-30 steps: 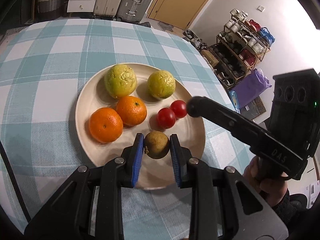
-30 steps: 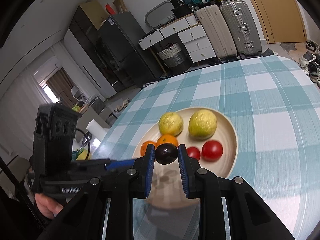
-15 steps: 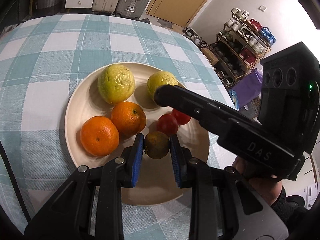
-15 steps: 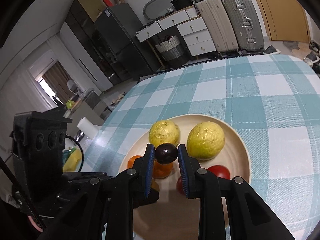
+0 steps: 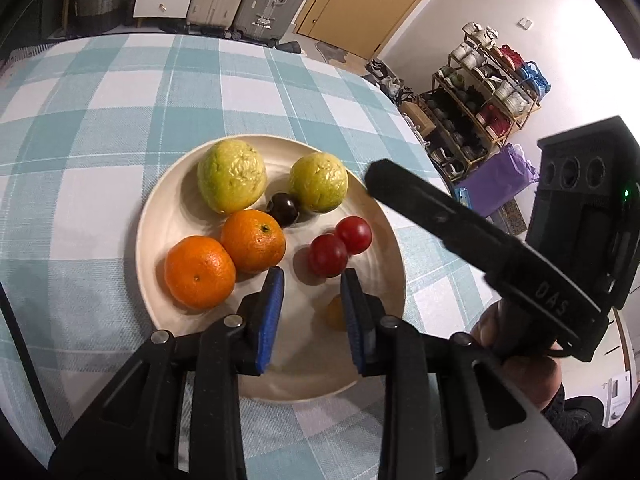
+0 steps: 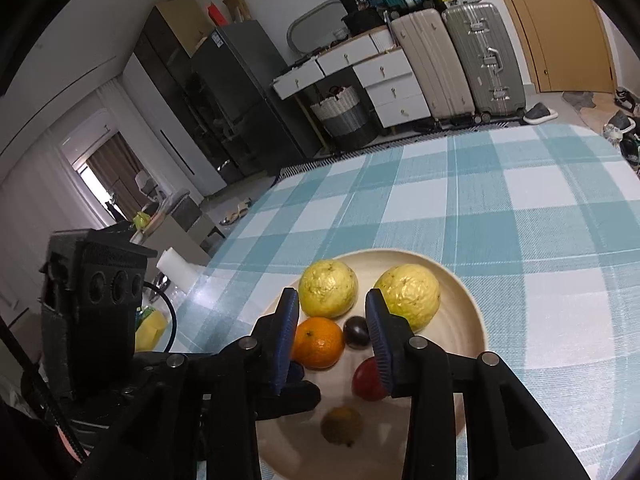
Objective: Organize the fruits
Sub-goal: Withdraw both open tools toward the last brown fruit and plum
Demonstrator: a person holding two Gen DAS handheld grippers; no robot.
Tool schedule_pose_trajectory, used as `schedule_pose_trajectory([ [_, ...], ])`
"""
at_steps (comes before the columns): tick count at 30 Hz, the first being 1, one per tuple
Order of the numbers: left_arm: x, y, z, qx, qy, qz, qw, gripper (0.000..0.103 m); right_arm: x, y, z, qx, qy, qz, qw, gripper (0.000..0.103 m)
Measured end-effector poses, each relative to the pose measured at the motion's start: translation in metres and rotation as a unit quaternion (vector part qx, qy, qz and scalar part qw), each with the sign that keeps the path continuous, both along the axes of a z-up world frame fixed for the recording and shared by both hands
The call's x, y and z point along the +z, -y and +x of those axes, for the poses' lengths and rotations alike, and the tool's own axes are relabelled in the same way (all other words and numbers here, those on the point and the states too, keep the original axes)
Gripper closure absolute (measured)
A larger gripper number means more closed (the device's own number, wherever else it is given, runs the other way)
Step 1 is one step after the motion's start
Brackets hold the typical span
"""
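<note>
Both tools stood spread with nothing between their blue pads. In the left wrist view, the left tool [image 5: 312,304] hovered at lower centre over the near part of the cream plate [image 5: 168,200], which rested on the teal-and-white checked cloth of the bench [image 5: 120,92]. On the plate lay two yellow-green fruits [image 5: 232,176] at the top, a small dark fruit [image 5: 283,209] between and just below them, two oranges [image 5: 253,240] at centre left, touching each other, and two red tomatoes [image 5: 327,255] at centre right, also touching. A small brownish fruit [image 5: 335,313], blurred, lay on the plate partly hidden behind the left tool's right-hand pad. The right tool [image 5: 384,178] entered from the right of the frame, its tip over the plate's far right rim.

In the right wrist view, the right tool [image 6: 332,336] framed the dark fruit [image 6: 357,332] and one orange [image 6: 318,342] at lower centre; the brownish fruit [image 6: 342,426] lay apart near the bottom.
</note>
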State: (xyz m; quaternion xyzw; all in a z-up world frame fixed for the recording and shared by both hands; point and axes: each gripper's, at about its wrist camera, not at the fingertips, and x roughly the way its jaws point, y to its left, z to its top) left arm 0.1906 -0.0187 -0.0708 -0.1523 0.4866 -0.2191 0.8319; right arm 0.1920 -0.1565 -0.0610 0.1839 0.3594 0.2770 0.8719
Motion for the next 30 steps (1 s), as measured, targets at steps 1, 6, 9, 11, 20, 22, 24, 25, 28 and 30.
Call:
schedule_pose_trajectory([
  [1,0.001,-0.001,-0.001,0.002,0.000,0.001,1.0000,0.075,0.002,0.002,-0.002,-0.003,0.002,0.002,1.000,0.064],
  [6,0.006,-0.006,-0.011,0.010,0.000,0.003,0.9999,0.074,0.007,0.015,-0.015,-0.020,0.005,0.003,1.000,0.059],
  [9,0.011,-0.007,-0.020,0.010,0.005,0.006,0.9999,0.073,0.009,0.020,-0.024,-0.025,0.005,0.000,1.000,0.058],
  [11,0.014,-0.006,-0.027,0.009,0.009,0.010,0.9999,0.073,0.009,0.023,-0.030,-0.029,0.006,0.000,1.000,0.055],
  [20,0.027,-0.007,-0.055,0.022,0.029,0.024,0.9990,0.058,0.015,0.028,-0.058,-0.040,0.013,-0.005,0.999,0.050],
  [22,0.029,-0.007,-0.061,0.022,0.032,0.026,0.9989,0.056,0.017,0.027,-0.064,-0.038,0.019,-0.008,0.999,0.043],
  [24,0.030,-0.007,-0.067,0.024,0.034,0.030,0.9987,0.052,0.020,0.027,-0.072,-0.038,0.027,-0.010,0.999,0.034],
  [25,0.031,-0.006,-0.071,0.025,0.035,0.033,0.9985,0.049,0.022,0.027,-0.076,-0.037,0.031,-0.010,0.999,0.033],
  [28,0.031,-0.007,-0.081,0.032,0.038,0.032,0.9983,0.038,0.024,0.026,-0.085,-0.034,0.035,-0.010,0.999,0.029],
  [30,0.031,-0.008,-0.087,0.034,0.039,0.033,0.9981,0.036,0.025,0.026,-0.090,-0.035,0.036,-0.010,0.999,0.022],
])
